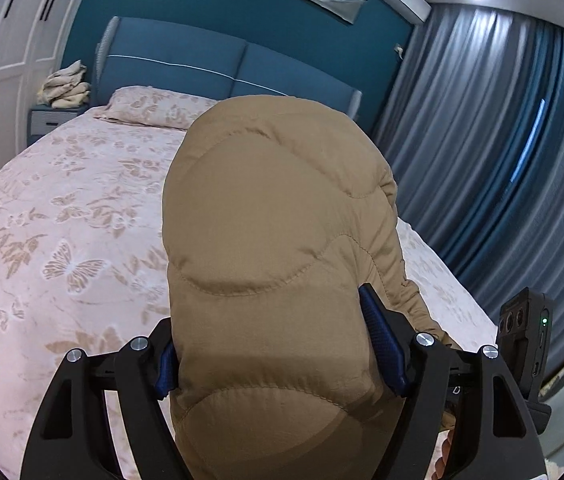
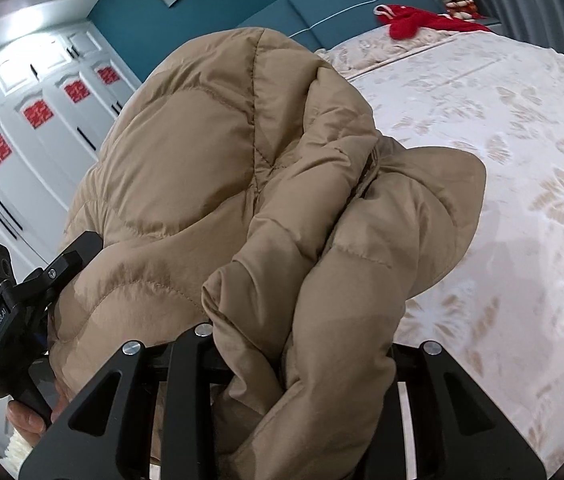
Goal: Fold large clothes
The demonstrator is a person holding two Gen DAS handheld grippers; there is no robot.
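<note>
Two hand-held grippers hold one tan padded jacket up over the bed. The left hand-held gripper clamps wide around a thick quilted bundle; the right hand-held gripper pinches a narrower bunch of the same jacket. I'd say the jacket should go down flat on the bedspread, both grips level, before any fold is made.

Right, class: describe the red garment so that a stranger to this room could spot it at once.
Start at the big bed with its pale floral cover and follow it to the blue padded headboard. There, by the pillows, lies a crumpled red garment. It is the only bright red cloth on the bed; the puffy jacket nearer the camera is tan.
</note>
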